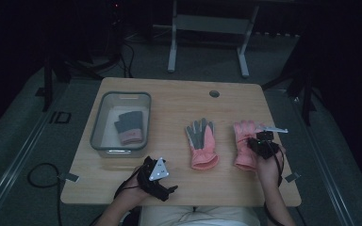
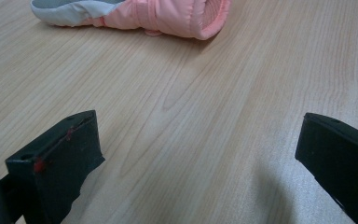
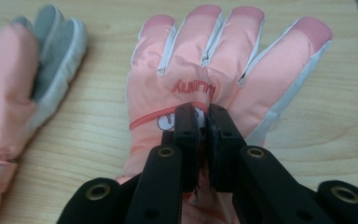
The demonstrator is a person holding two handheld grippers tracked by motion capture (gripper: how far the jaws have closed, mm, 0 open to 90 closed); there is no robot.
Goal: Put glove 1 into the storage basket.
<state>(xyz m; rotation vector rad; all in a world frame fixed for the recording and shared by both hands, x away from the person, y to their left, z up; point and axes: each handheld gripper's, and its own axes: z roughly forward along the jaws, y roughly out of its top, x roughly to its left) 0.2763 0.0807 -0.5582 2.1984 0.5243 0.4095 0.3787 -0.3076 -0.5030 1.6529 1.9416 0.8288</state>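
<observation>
Bare table [image 1: 179, 101] is left along the far edge and between bin [image 1: 120, 123] and grey-palmed glove [image 1: 201, 142]. The lane rightward is blocked by both gloves, the pink one [image 1: 244, 141] lying near the right edge.

Materials and finishes, tabletop lot

Pink glove [image 3: 200, 79]: padded cloth, slight sheen, textured fingertips. Second glove [image 1: 202, 143]: grey matt palm. Table [image 2: 191, 102]: smooth pale wood grain. Bin [image 1: 120, 123]: translucent plastic. Right gripper [image 3: 204, 116]: matt black.

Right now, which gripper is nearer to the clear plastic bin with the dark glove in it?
Left. The left gripper sits just below and right of the bin, near the table's front edge. The right gripper is across the table, on the rightmost pink glove.
</observation>
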